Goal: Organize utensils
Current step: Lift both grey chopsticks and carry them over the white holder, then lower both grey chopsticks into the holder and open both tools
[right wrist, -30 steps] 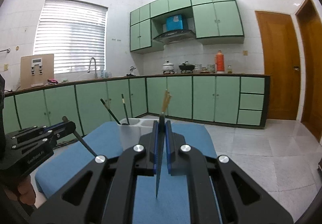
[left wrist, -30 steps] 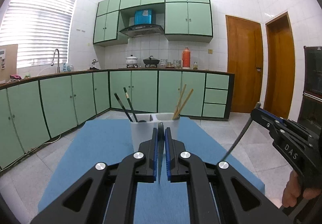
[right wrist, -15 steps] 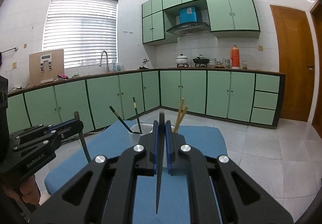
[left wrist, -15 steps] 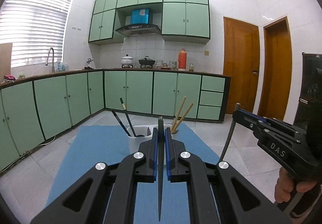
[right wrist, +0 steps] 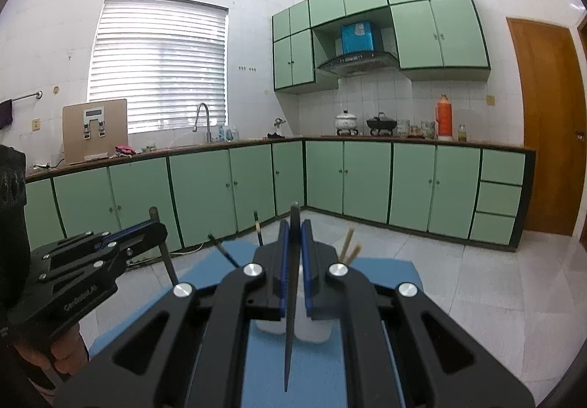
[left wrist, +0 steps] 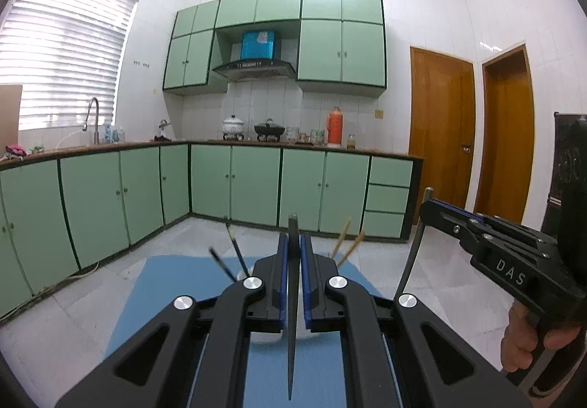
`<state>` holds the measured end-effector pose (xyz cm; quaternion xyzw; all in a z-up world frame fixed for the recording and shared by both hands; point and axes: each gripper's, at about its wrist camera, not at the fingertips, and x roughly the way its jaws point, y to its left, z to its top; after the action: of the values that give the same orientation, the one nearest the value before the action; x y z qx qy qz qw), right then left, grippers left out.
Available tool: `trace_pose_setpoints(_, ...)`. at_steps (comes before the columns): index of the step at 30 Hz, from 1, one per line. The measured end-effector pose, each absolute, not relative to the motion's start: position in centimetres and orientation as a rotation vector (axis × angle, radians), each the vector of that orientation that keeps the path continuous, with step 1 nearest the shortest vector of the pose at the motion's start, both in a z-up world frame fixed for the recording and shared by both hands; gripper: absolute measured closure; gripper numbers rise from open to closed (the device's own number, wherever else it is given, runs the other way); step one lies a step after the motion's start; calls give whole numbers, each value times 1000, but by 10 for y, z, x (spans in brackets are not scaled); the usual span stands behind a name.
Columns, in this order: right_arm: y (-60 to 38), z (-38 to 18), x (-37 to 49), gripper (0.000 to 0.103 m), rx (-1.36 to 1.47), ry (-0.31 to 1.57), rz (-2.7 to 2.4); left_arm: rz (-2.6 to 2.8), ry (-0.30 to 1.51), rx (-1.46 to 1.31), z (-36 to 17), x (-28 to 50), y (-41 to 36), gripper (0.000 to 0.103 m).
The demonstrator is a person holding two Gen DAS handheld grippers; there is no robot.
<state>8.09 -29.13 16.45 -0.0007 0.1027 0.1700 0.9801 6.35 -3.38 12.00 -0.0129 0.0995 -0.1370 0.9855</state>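
My left gripper point(left wrist: 292, 246) is shut on a dark chopstick point(left wrist: 291, 334) that runs upright between its blue pads. My right gripper point(right wrist: 294, 243) is shut on another dark chopstick point(right wrist: 290, 327). A white utensil holder point(right wrist: 310, 329) stands on the blue mat point(right wrist: 348, 364) just beyond both grippers, mostly hidden by them. Black chopsticks point(left wrist: 234, 257) lean in its left part and wooden chopsticks point(left wrist: 345, 241) in its right part. The right gripper shows in the left wrist view point(left wrist: 425, 210), the left gripper in the right wrist view point(right wrist: 156, 224).
Green cabinets point(left wrist: 256, 180) and a counter with pots point(left wrist: 269, 129) and an orange thermos point(left wrist: 334, 125) line the far wall. Wooden doors point(left wrist: 440, 136) are at the right. A sink tap point(right wrist: 203, 120) is under the window.
Both grippers have risen and tilted up with their chopsticks. The holder has dropped lower in view and is now largely hidden behind the fingers.
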Motion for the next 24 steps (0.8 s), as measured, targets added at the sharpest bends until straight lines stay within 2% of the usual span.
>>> trace_pose_setpoints(14,-288,228,148,97,-3,97,301,-263,65,-26,184,139,-50,96)
trace_pose_setpoints(24,-283,211,223,97,17,140,271,-216,73,-70,173,214,-46,96)
